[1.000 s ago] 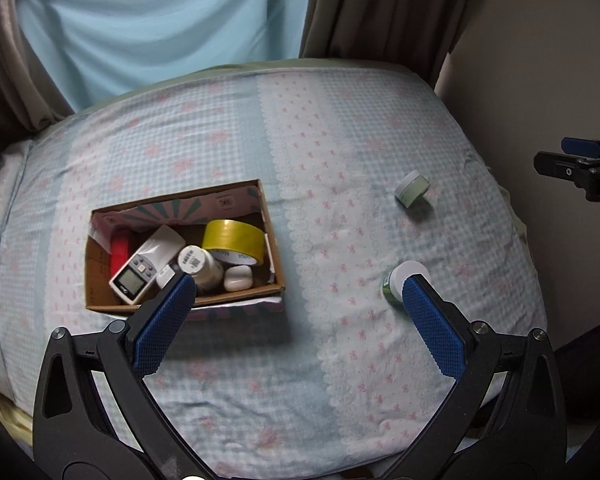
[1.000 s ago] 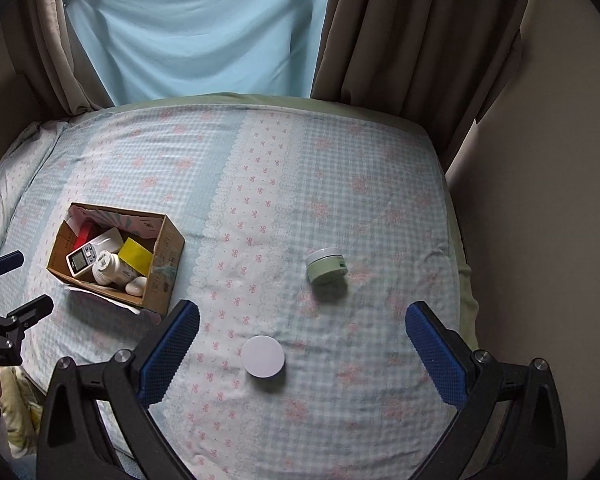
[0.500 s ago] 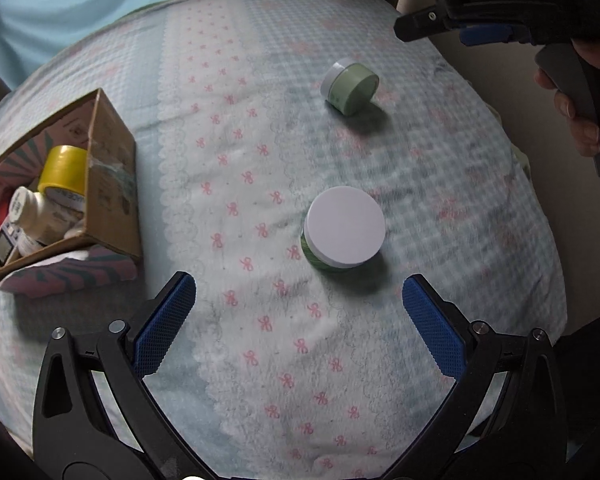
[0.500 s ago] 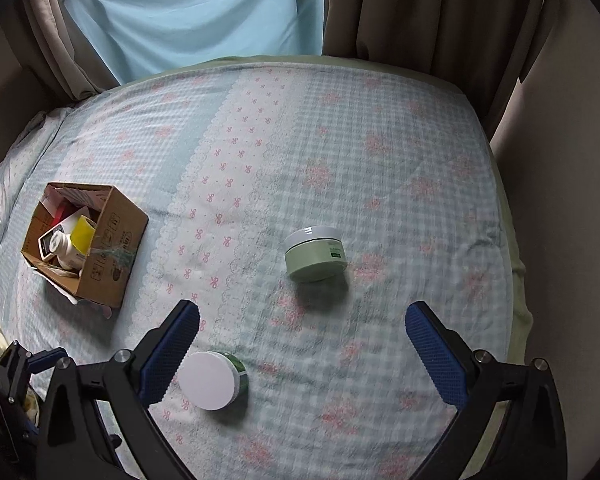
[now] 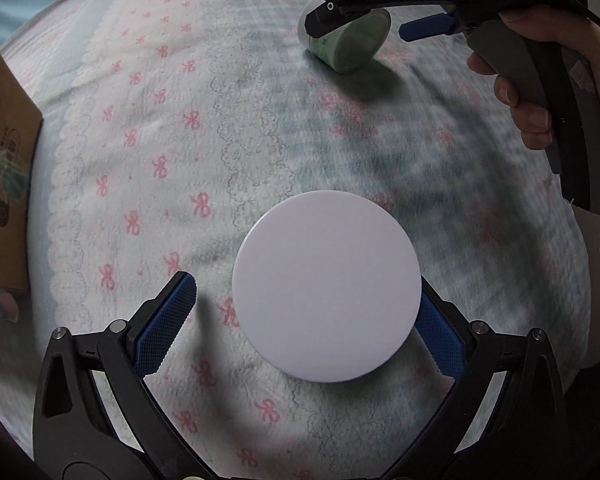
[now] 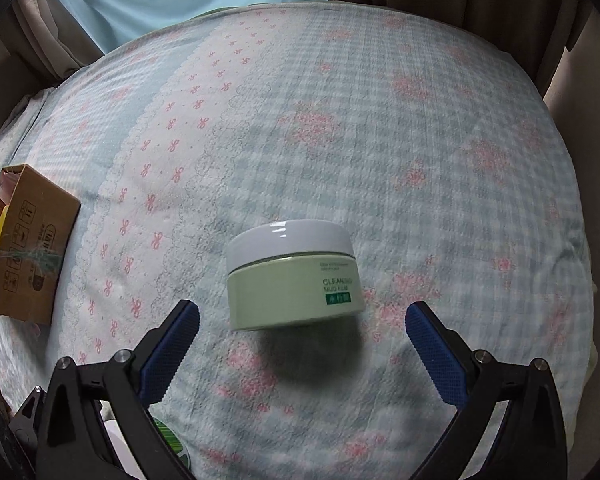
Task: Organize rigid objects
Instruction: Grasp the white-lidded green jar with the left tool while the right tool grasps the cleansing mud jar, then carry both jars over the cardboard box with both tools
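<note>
Both tools were spread wide, nothing gripped: the left tool (image 5: 306, 308) straddled the white-lidded jar (image 5: 327, 286), the right tool (image 6: 302, 334) faced the green jar (image 6: 292, 276); centred, level closure on the walls was judged wisest.

The white-lidded jar (image 5: 327, 286) hides its own body and the left gripper's right fingertip, the cardboard box (image 6: 28, 244) is cut by the frame edge (contents unreadable).

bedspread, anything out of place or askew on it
Two jars lie loose on the bedspread, outside the cardboard box. The pale green jar sits tilted; the white-lidded jar looks upright. Nothing spilled or damaged.
</note>
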### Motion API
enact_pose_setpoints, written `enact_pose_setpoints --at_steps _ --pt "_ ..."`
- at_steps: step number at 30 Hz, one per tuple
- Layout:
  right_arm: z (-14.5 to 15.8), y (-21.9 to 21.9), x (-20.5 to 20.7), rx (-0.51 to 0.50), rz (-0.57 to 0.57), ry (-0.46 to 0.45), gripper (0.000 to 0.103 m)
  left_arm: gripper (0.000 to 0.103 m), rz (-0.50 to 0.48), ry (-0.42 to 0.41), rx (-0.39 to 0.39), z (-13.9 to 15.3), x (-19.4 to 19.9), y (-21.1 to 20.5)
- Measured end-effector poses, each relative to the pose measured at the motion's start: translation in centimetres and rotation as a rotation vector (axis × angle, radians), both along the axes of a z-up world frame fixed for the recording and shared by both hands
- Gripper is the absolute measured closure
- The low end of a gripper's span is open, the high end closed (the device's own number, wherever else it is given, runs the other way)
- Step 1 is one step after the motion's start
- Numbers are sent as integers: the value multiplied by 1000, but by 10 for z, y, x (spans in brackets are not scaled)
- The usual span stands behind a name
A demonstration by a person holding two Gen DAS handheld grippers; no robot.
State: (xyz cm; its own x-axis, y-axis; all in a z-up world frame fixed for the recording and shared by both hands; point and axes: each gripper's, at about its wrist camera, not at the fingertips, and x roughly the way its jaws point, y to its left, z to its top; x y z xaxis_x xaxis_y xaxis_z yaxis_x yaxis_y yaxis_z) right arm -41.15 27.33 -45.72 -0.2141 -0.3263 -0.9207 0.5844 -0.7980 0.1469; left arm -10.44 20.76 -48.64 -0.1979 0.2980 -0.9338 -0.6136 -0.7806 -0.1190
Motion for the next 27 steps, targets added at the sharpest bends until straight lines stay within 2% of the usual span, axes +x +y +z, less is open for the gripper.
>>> enact_pose_setpoints --at_steps 6,7,8,10,11,12,17,27 --pt "-13 -12 -8 50 32 8 3 13 -31 15 -39 -9 1 12" --pt "-14 -14 -9 51 34 5 4 21 -38 23 -46 -9 2 13" --pt "-15 -14 -9 46 35 -3 6 25 -49 30 -55 -9 3 15" --pt "-17 -15 -10 46 41 -14 17 33 -78 36 -48 -7 5 17" --pt "-18 -16 -10 47 48 -22 28 33 -84 39 -55 -7 6 18" --pt "-18 -17 -10 40 55 -30 35 33 -85 38 -58 -7 6 18" --pt "-16 -21 -6 74 78 -4 35 33 -74 26 -58 -7 4 20" --pt "-5 -11 -5 60 54 -23 36 34 -12 -7 -33 8 -8 5"
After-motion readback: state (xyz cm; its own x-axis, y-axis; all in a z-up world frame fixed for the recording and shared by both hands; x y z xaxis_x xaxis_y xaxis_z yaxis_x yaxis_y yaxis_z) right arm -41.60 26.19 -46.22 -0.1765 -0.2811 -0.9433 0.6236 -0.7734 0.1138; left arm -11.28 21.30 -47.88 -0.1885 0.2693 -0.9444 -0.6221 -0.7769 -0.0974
